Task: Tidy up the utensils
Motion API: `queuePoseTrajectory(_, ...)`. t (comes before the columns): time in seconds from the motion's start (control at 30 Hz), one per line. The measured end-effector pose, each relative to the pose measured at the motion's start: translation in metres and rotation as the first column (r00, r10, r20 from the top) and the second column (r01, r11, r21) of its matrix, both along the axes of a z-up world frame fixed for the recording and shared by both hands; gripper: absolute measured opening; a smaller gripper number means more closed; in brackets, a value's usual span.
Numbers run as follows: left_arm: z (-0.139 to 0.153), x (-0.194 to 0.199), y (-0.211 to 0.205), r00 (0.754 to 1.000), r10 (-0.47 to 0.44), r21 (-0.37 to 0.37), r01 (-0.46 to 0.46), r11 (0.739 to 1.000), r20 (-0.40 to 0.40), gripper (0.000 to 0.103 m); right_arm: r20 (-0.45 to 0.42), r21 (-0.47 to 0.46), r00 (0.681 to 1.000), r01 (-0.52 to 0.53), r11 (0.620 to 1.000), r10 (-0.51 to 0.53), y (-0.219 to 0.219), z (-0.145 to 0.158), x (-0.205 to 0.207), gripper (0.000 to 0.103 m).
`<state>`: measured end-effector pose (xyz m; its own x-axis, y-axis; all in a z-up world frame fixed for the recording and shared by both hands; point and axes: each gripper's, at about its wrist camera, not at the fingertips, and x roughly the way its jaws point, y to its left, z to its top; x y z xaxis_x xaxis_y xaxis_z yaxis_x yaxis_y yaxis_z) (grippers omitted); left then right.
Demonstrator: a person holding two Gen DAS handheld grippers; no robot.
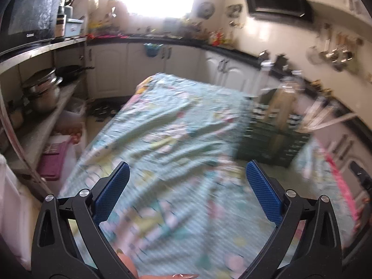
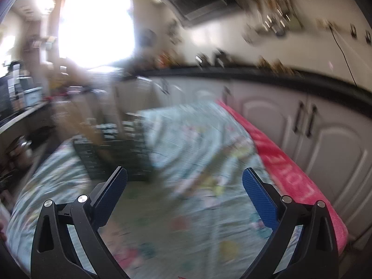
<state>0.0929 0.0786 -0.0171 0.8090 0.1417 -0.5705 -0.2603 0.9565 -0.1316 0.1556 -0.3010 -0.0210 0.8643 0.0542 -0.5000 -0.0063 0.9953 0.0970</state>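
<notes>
Hovering with fingers spread wide and empty, left gripper [image 1: 187, 183] and right gripper [image 2: 184, 189] face a dark green crate [image 1: 272, 139] of blurred utensils on the far tablecloth [image 1: 176, 127]; hasty reaching could topple it.

A cloth [image 1: 176, 125] covers the counter. On it, toward the right in the left wrist view, stands a crate [image 1: 272, 144] with utensils [image 1: 325, 118] upright in it. Left of the counter are shelves with stacked pots [image 1: 44, 93]; a microwave [image 1: 28, 16] sits above them. Cabinets [image 1: 144, 69] line the wall behind.
</notes>
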Motion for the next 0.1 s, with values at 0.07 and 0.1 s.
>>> queuePoseTrajectory(0.07, -0.006, 0.021, 0.015, 0.999, 0.031, 0.000, -0.031, 1.000, -0.039, 0.092, -0.117, -0.036, 0.991, 0.055, 0.998, -0.059, -0.015, -0.013, 0.037, 0.097)
queuePoseTrajectory(0.1, -0.013, 0.035, 0.023, 0.997, 0.041, 0.006, -0.041, 0.999, -0.066, 0.092, -0.166, -0.056, 0.982, 0.076, 0.996, -0.084, -0.021, -0.022, 0.052, 0.097)
